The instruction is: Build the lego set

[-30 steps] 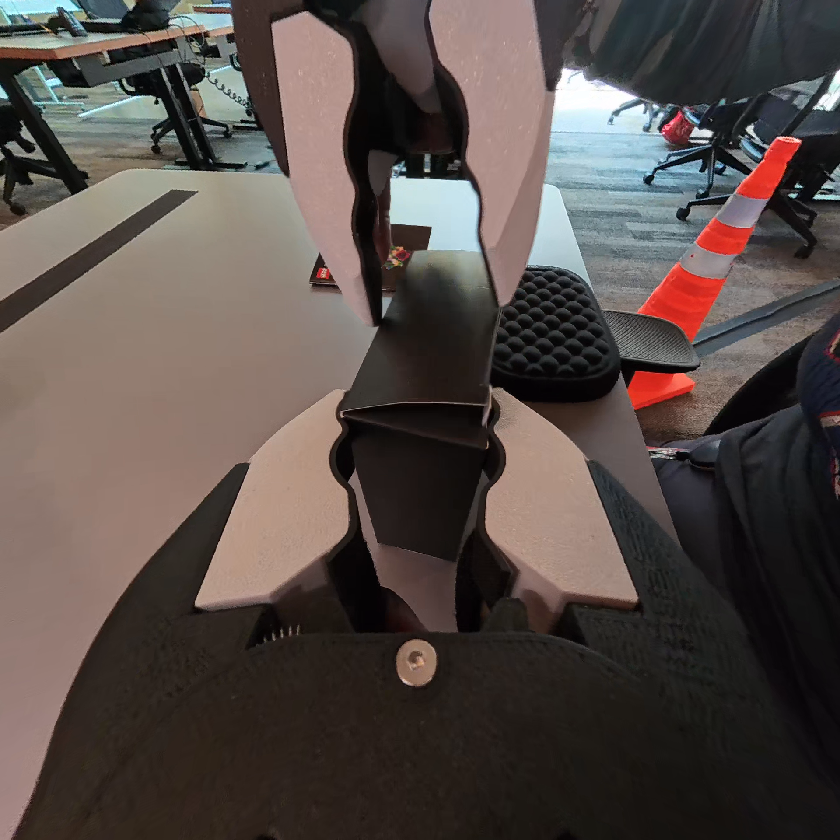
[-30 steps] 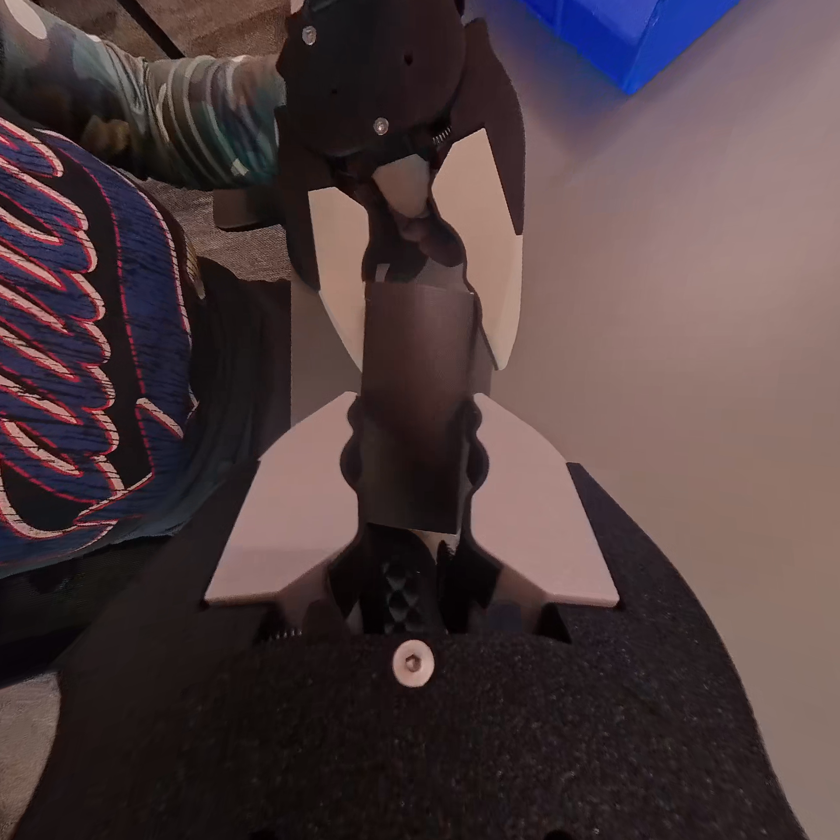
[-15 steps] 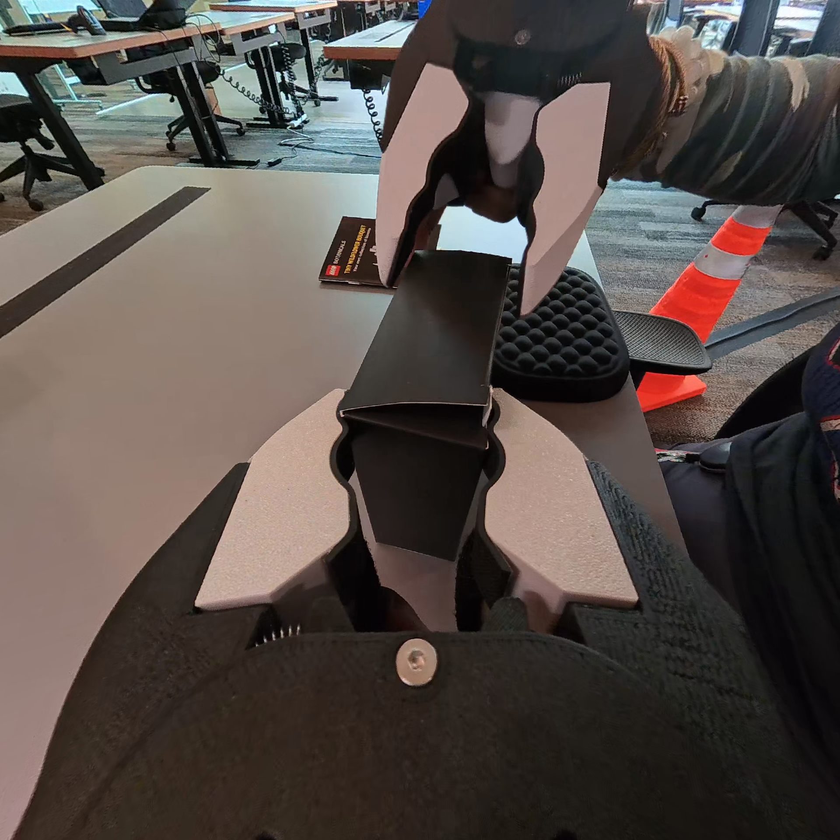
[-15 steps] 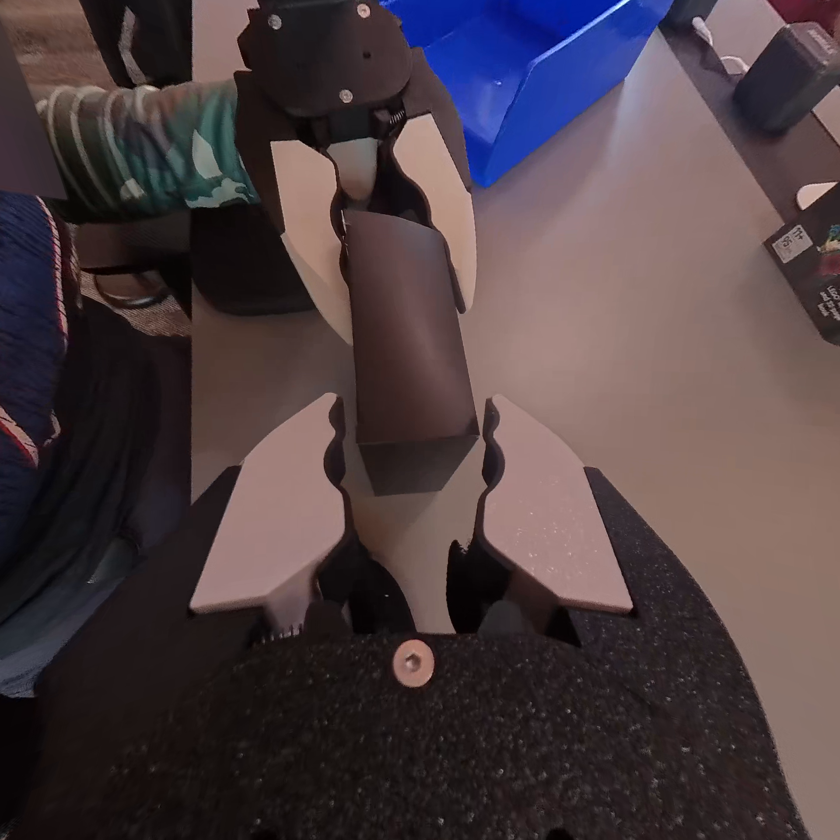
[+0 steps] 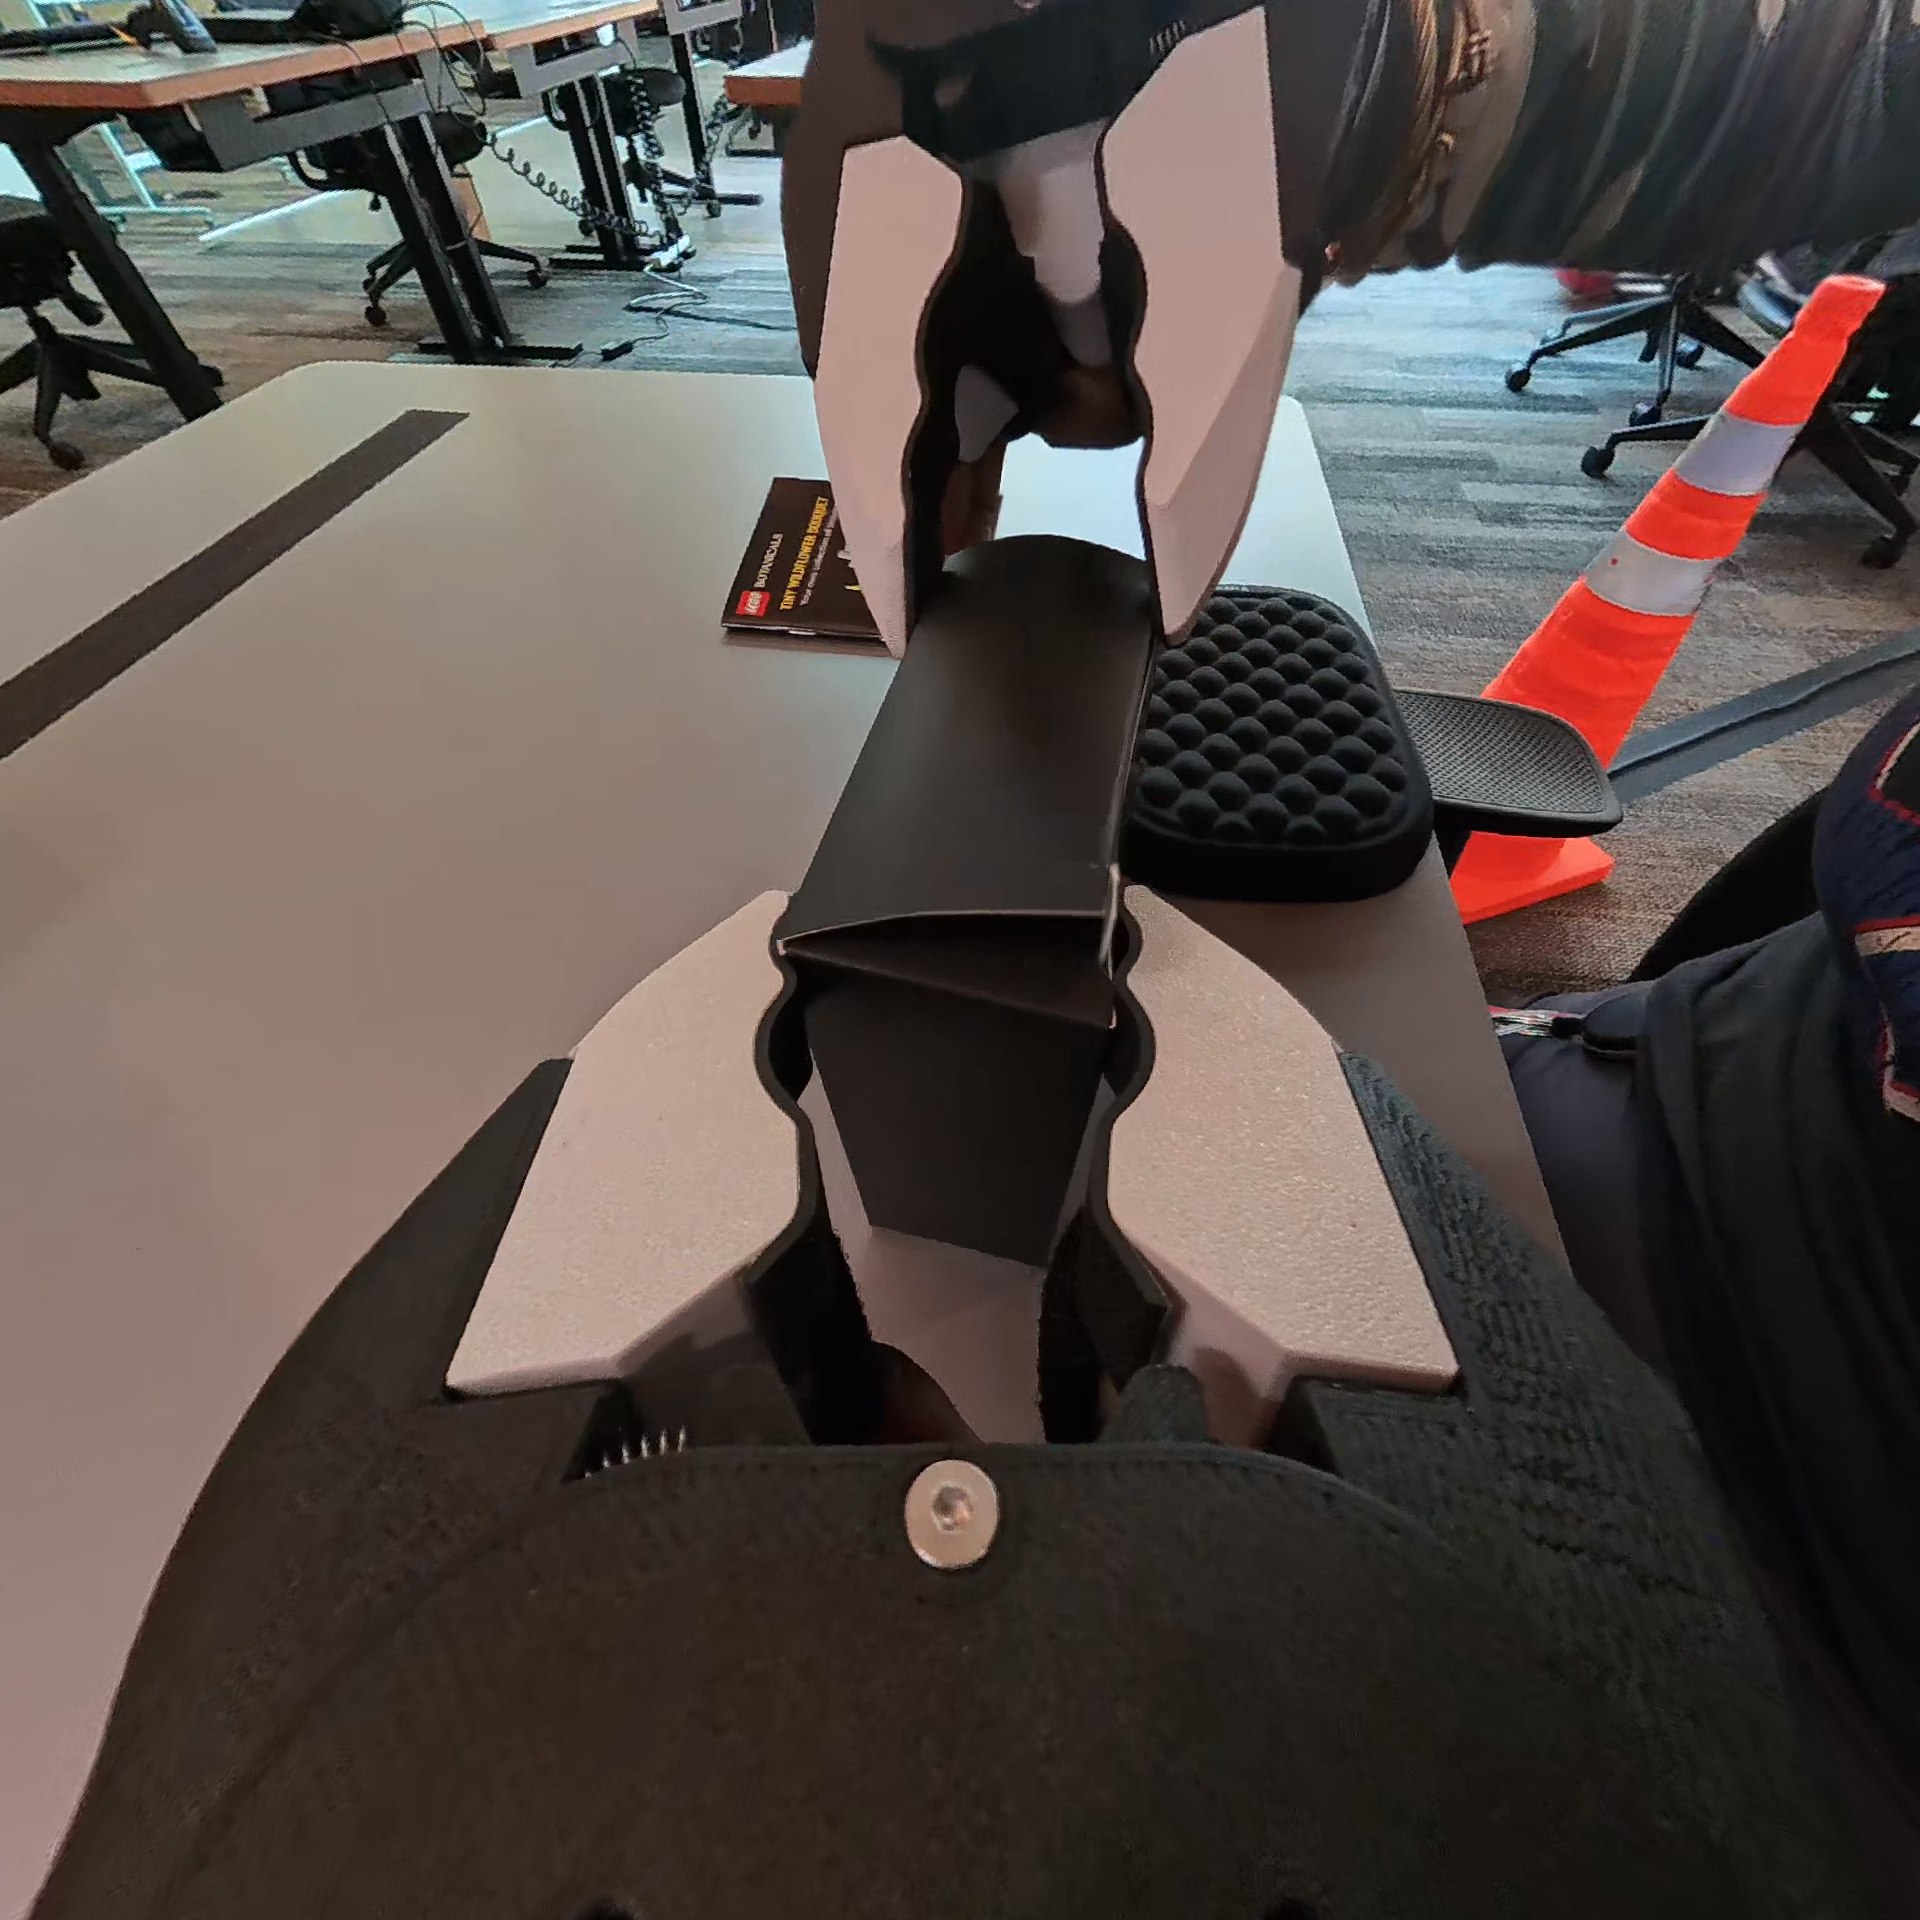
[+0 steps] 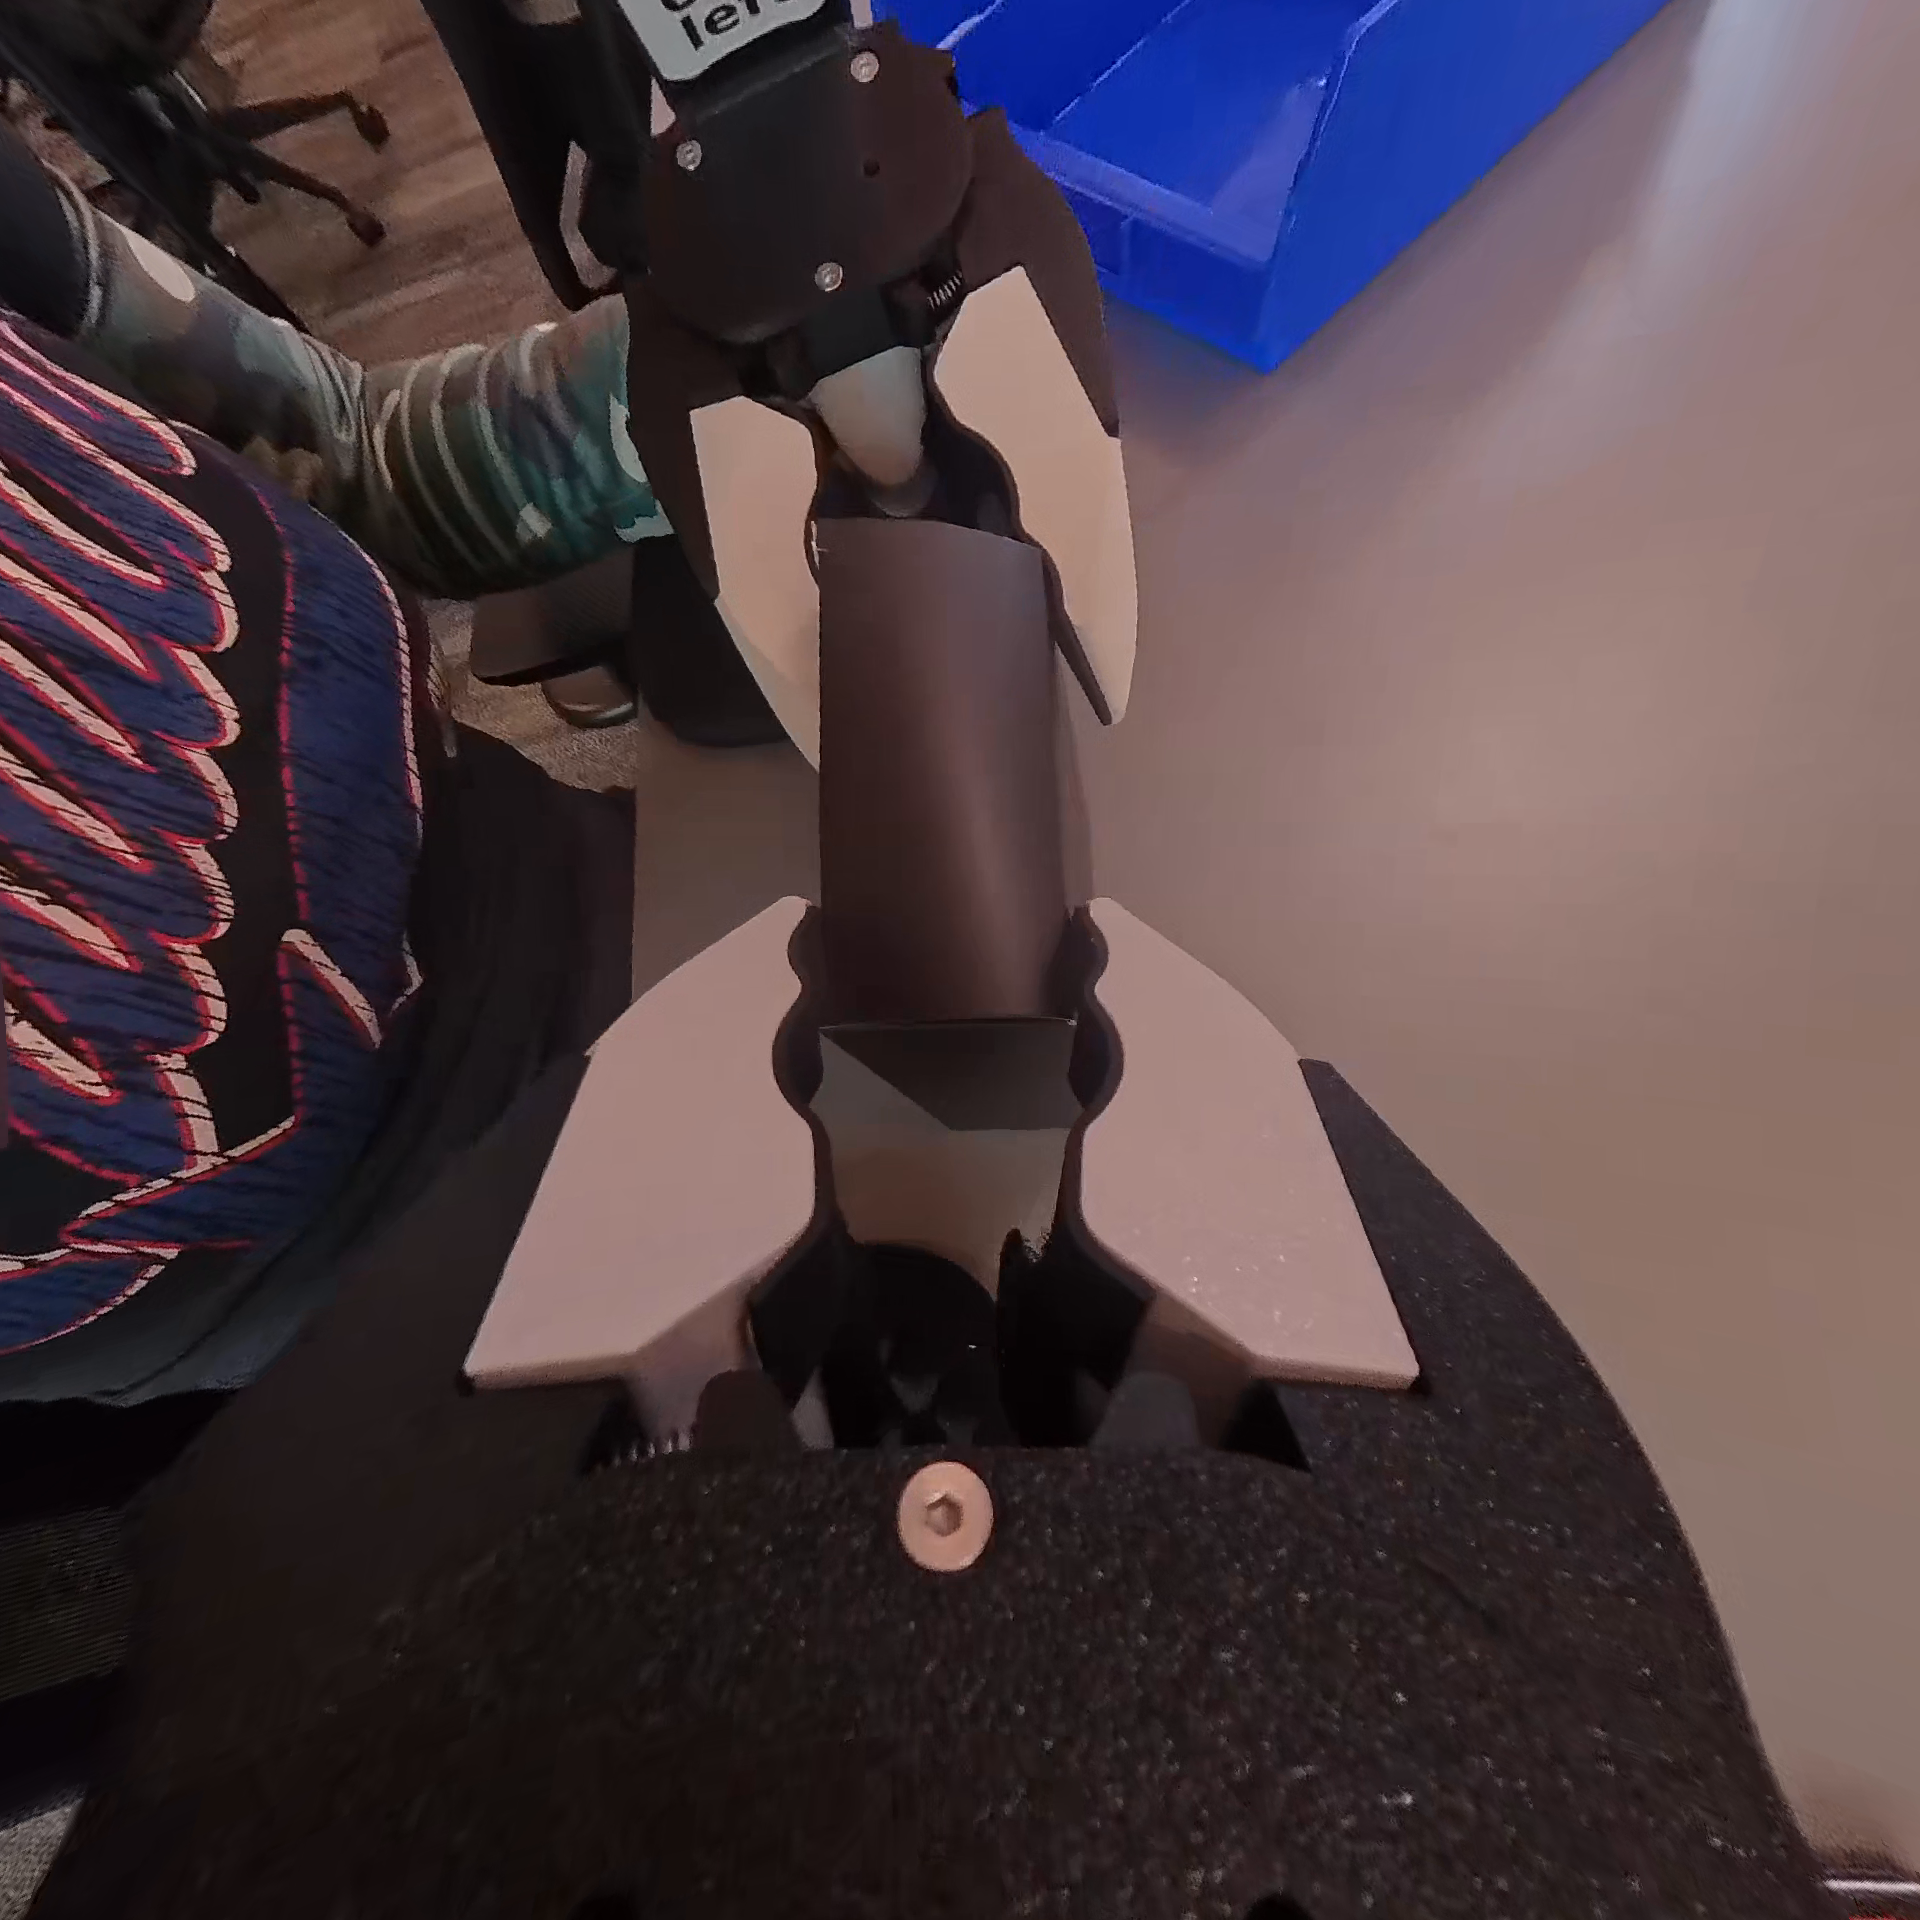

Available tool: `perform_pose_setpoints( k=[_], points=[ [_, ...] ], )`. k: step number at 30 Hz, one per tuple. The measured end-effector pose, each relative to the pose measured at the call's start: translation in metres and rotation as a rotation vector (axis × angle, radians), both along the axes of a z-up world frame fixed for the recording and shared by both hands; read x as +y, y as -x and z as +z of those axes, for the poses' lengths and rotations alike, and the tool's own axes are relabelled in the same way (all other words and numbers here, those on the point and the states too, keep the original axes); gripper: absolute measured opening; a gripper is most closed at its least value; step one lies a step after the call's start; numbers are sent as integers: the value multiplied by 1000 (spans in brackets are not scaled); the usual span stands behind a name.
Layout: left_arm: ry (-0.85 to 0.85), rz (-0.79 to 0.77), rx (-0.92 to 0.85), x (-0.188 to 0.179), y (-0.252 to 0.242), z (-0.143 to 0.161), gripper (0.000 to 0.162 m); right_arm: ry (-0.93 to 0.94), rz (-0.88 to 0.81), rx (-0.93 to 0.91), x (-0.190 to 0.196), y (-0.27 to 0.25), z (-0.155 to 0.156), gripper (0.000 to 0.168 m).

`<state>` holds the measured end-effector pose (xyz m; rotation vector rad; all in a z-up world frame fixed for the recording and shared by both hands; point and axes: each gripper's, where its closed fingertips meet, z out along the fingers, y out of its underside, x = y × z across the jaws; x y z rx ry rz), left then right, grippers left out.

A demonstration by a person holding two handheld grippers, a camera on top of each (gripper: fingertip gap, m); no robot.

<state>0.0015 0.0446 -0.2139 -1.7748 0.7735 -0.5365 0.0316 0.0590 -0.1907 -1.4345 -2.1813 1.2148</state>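
Left tool (image 5: 951, 940) and right tool (image 6: 940, 1013) each pinch an opposite end of the black box (image 5: 997, 748), held above the surface (image 5: 364, 831).

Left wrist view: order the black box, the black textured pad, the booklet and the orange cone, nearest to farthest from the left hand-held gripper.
1. Black box, clamped in the left hand-held gripper.
2. Black textured pad, right of the box.
3. Booklet, farther up the table.
4. Orange cone, on the floor, far right.
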Motion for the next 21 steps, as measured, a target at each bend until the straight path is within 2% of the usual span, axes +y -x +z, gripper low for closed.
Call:
perform_pose_setpoints(
  k=[4,8,10,11,12,14,15,19,21],
  points=[
    [-2,-9,-3,-2,0,0,55,-18,10,-24,-3,-1,0,45],
    [-14,-38,15,-4,-3,0,55,110,11,-89,-3,-4,2,44],
    [-45,-83,40,-9,-8,1,55,235,-2,-61,-5,1,13,4],
    [-64,-81,62,-9,-9,0,55,335,0,-60,-8,3,22,2],
    [-63,-62,70,-7,-9,0,55,369,23,-94,-12,1,22,7],
    [-32,-25,44,-2,-6,0,55,332,61,-95,-15,-1,20,43],
    [-19,-9,23,-1,-3,0,55,307,33,-78,-12,3,22,69],
    [-15,8,18,-1,3,0,55,40,-34,64,-1,7,14,79],
    [-10,14,16,0,3,-1,55,-104,-64,91,0,6,5,78]
  ],
)
